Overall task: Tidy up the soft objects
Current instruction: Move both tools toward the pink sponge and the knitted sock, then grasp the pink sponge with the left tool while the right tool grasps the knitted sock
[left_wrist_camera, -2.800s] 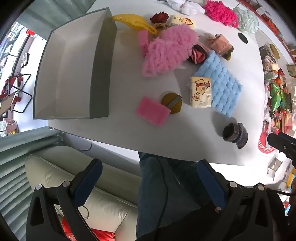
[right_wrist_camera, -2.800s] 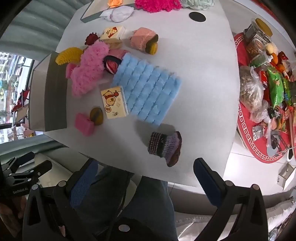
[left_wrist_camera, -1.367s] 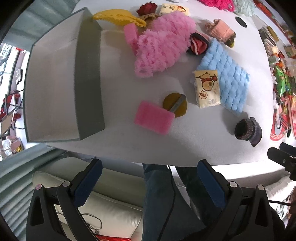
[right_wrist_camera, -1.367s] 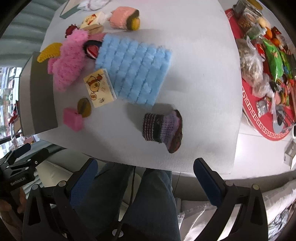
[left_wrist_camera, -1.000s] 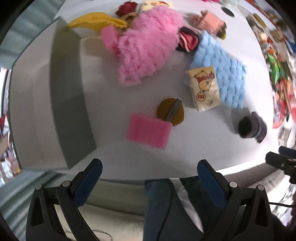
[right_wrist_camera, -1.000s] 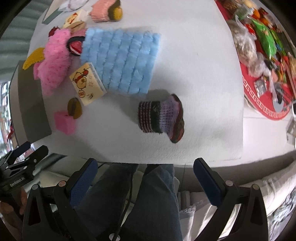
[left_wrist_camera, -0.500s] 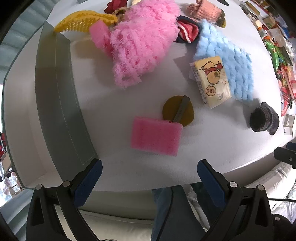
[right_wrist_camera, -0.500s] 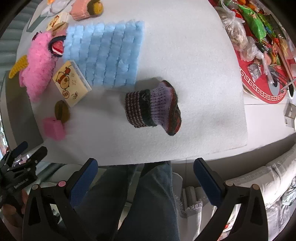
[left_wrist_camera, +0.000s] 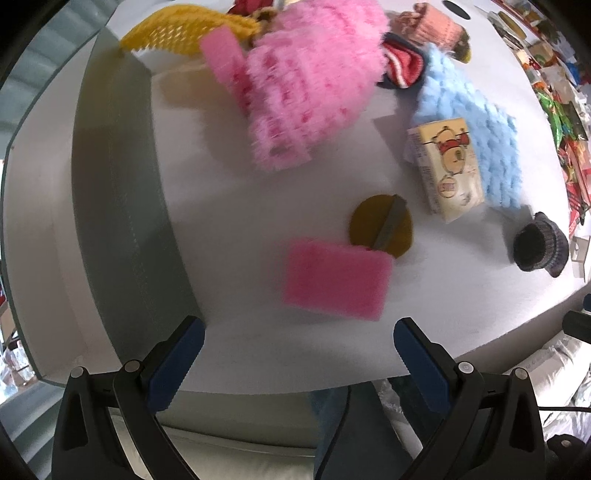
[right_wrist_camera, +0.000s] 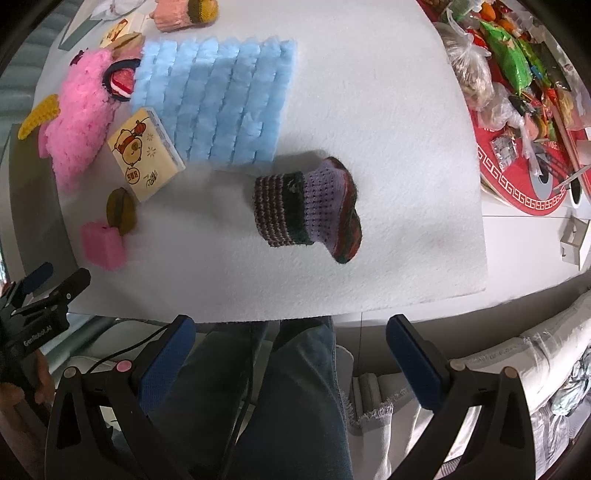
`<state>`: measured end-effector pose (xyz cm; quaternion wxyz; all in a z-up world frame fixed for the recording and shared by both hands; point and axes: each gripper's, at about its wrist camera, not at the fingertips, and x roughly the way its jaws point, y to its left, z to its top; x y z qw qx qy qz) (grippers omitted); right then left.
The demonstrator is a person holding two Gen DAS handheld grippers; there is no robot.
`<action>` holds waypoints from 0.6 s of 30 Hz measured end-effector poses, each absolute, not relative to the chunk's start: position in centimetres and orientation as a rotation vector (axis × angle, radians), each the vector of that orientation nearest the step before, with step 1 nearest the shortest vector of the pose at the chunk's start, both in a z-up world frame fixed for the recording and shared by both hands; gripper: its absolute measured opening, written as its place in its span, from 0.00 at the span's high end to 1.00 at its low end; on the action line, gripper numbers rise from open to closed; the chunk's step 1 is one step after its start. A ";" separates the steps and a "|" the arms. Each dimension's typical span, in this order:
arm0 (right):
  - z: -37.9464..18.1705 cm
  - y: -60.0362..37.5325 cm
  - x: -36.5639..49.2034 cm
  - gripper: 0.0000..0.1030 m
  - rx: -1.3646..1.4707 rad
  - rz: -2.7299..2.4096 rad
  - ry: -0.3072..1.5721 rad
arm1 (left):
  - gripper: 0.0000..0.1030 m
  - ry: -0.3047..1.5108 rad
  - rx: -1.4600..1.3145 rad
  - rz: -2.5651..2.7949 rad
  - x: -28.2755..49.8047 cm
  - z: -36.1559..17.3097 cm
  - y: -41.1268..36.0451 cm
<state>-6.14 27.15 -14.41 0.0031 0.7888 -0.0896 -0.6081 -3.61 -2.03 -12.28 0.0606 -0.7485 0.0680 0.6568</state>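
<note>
My left gripper (left_wrist_camera: 295, 354) is open and empty, just short of a pink sponge (left_wrist_camera: 334, 282) near the table's front edge. A round mustard pad (left_wrist_camera: 380, 225) touches the sponge's far side. My right gripper (right_wrist_camera: 288, 354) is open and empty, below the table edge, in line with a purple striped knitted sock (right_wrist_camera: 308, 210). A fluffy pink piece (left_wrist_camera: 310, 85), a blue fluffy mat (right_wrist_camera: 218, 103) and a cartoon tissue pack (right_wrist_camera: 144, 166) lie beyond. A grey box (left_wrist_camera: 114, 206) stands at the left.
A yellow knitted piece (left_wrist_camera: 184, 29), a red striped sock (left_wrist_camera: 402, 68) and a peach knitted item (left_wrist_camera: 436, 27) lie at the back. Snack bags (right_wrist_camera: 509, 55) and a red tray (right_wrist_camera: 524, 184) crowd the right. The person's jeans (right_wrist_camera: 288, 398) are below.
Both grippers have moved forward over the table. The pink sponge has grown larger before the left gripper, the knitted sock larger before the right. Both stay open.
</note>
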 end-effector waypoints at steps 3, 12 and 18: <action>-14.5 27.0 -6.0 0.00 2.485 -1.896 -0.278 | 0.00 0.205 -2.282 1.998 -3.3 -12.7 -3.0; -14.5 27.0 -5.8 0.00 2.478 -1.892 -0.289 | 0.00 0.239 -2.287 2.007 -2.5 -13.7 -4.7; -14.8 27.5 -5.5 0.00 2.466 -1.938 -0.279 | 0.00 0.188 -2.223 1.984 -3.0 -14.0 -1.9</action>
